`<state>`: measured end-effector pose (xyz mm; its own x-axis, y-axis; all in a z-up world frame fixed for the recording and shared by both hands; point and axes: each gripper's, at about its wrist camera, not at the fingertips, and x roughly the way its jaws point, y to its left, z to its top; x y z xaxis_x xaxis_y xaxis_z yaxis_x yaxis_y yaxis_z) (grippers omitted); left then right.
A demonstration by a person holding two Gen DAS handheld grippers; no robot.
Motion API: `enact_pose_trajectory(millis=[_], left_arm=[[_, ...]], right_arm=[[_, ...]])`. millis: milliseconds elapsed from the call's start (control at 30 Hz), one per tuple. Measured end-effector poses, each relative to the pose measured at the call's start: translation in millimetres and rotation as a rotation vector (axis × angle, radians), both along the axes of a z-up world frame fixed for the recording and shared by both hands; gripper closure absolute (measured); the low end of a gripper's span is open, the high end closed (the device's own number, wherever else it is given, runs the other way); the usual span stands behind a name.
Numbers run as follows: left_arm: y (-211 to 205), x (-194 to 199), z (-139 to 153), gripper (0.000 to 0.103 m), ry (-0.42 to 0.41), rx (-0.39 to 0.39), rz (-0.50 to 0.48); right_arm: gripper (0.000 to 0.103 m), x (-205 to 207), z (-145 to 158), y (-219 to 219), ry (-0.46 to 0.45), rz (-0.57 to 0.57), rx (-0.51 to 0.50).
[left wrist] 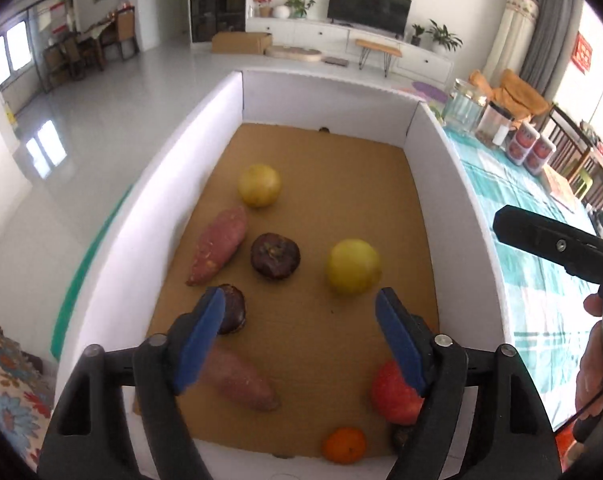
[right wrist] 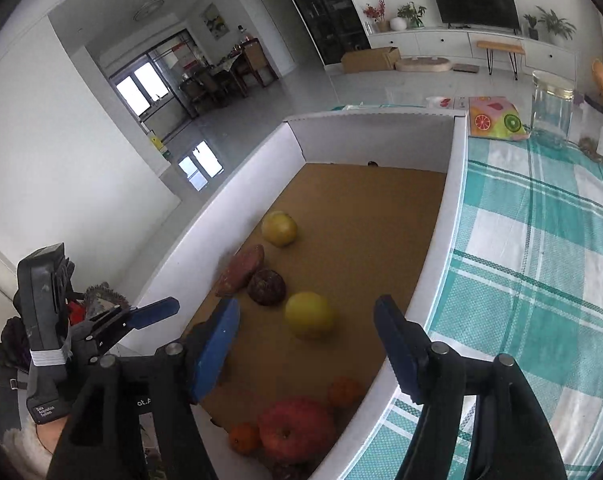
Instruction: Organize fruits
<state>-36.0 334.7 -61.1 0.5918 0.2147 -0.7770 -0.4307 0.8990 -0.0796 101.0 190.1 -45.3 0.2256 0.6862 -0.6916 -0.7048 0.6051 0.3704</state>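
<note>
A white-walled box [left wrist: 173, 216] with a brown cardboard floor holds the produce. Inside lie two yellow round fruits [left wrist: 354, 266] [left wrist: 259, 185], two sweet potatoes [left wrist: 219, 251] [left wrist: 243, 380], two dark purple fruits [left wrist: 275, 256] [left wrist: 233, 308], a red apple [left wrist: 393, 392] and an orange [left wrist: 343, 445]. My left gripper [left wrist: 301, 344] hovers open over the box's near half, nothing between its blue pads. My right gripper [right wrist: 305, 344] is open too, above the near yellow fruit [right wrist: 309, 314], the apple [right wrist: 295, 428] and two oranges [right wrist: 243, 436] [right wrist: 343, 390]. In each wrist view the other gripper shows at the edge.
The box [right wrist: 457, 200] stands on a table with a teal checked cloth [right wrist: 541, 260]. A glass jar [right wrist: 551, 108], a fruit-print packet [right wrist: 495, 118] and small containers [left wrist: 531, 148] sit on the cloth beyond. A person's hand [left wrist: 597, 376] holds the right gripper's handle.
</note>
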Motion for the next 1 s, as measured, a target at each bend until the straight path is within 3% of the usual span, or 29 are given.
enact_pose_trajectory(millis=[133,233,333,500,600,767,1000], left_arm=[[-13,-17,28,0.011,-0.136,0.111,0.048],[-20,-19,39,0.011,-0.106,0.197,0.119],[-23,-20,41,0.011,-0.075,0.276,0.167],[-9,-29,38,0.011,-0.069,0.159,0.177],[-9,-36,41,0.011,-0.069,0.172,0.192],[-6,-31,35,0.011,0.036,0.18,0.19],[1,-37,30,0.011,0.036,0.161,0.199]], right_arm=[[0.005,-10,21,-17,-0.11,-0.043,-0.002],[0.003,-25,28,-25,-0.175,-0.068,-0.054],[0.003,-36,28,-25,-0.183,-0.089,-0.132],[0.002,-54,29,-24,-0.189,-0.094,-0.2],[0.002,-59,26,-22,-0.172,-0.098,-0.215],[0.002,-69,27,-15,-0.168,-0.098,-0.226],[0.002,-81,26,-1,-0.184,-0.081,-0.263]])
